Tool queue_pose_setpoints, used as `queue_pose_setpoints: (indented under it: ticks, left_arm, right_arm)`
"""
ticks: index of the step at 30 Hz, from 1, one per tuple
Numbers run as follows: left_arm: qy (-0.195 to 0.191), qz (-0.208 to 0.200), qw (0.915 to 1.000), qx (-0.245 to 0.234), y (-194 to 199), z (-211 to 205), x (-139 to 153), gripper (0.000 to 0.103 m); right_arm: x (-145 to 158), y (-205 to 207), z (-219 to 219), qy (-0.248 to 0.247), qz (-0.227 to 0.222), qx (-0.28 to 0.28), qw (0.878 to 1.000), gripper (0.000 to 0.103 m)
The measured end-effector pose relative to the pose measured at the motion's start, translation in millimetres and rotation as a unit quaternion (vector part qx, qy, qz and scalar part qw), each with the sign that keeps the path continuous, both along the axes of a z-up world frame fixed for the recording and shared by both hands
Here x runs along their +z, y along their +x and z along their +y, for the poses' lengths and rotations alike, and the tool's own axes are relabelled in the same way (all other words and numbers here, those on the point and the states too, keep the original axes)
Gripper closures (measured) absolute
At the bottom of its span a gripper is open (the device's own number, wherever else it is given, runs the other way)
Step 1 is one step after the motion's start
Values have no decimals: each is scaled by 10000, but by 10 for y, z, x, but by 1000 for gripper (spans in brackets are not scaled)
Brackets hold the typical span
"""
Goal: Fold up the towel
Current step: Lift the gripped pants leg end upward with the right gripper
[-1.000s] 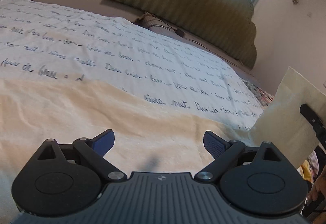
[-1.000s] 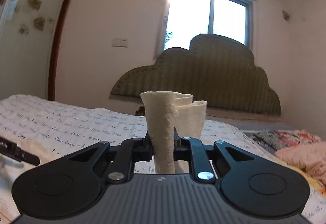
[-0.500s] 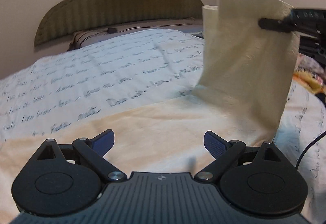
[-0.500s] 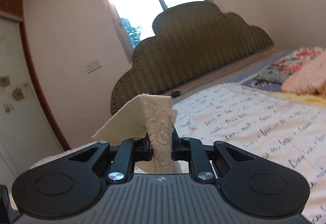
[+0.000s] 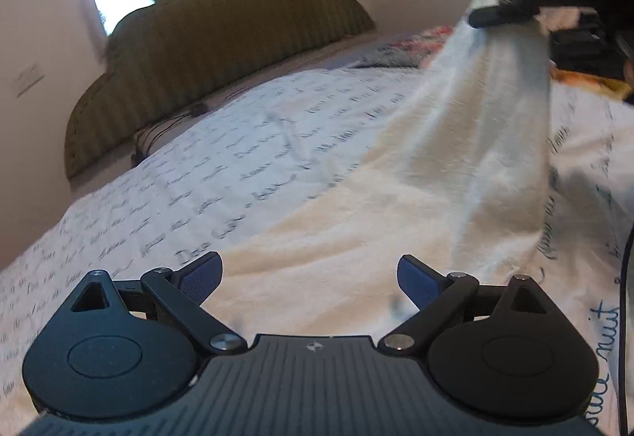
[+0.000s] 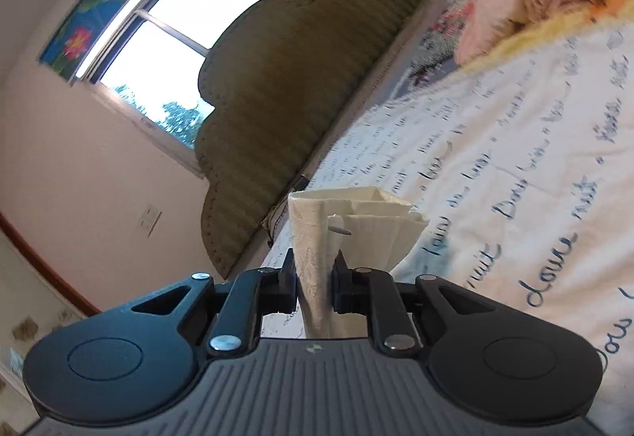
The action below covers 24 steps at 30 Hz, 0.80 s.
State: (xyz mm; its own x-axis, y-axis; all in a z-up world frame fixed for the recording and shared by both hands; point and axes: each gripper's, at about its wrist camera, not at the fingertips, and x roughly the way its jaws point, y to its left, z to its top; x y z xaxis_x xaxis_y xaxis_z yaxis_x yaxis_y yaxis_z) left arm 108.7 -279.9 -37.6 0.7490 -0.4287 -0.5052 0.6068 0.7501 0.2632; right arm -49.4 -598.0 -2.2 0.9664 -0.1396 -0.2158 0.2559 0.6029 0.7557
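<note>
- The right gripper (image 6: 315,287), jaws clamped on a bunched corner of the cream towel (image 5: 396,206), has rolled over and carried that corner up to the frame's upper right — the fold is under way.
- The left gripper (image 5: 309,277) stays low over the towel's flat part on the bedspread (image 5: 178,206), jaws apart, empty.
- No containers in view.

place: home bedroom | evidence: bed with script-printed bedspread (image 5: 277,143), padded headboard (image 6: 293,87), window (image 6: 166,56)
</note>
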Motion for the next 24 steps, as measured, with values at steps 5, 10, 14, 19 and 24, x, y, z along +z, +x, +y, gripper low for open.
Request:
queue_pose_setpoints:
  ticks: [5, 10, 14, 19, 24]
  left_arm:
    - [-757, 277, 9879, 1322, 339, 1028, 235, 5]
    - [-1391, 360, 9542, 2623, 521, 2025, 370, 5]
    - [-1761, 733, 9219, 3373, 495, 2691, 323, 4]
    - [-1869, 1014, 9081, 3608, 422, 3028, 239, 4]
    - [-1914, 941, 9095, 3568, 407, 3035, 234, 4]
  right_arm:
    - [511, 243, 725, -1350, -148, 745, 9879, 87]
    - [665, 459, 1790, -2763, -136, 1494, 9493, 87]
    - [369, 677, 2748, -3483, 143, 2505, 9032, 88]
    - [-198, 825, 3724, -4734, 783, 3430, 8075, 87]
    - [-387, 786, 4019, -5360, 991, 3577, 7582, 87]
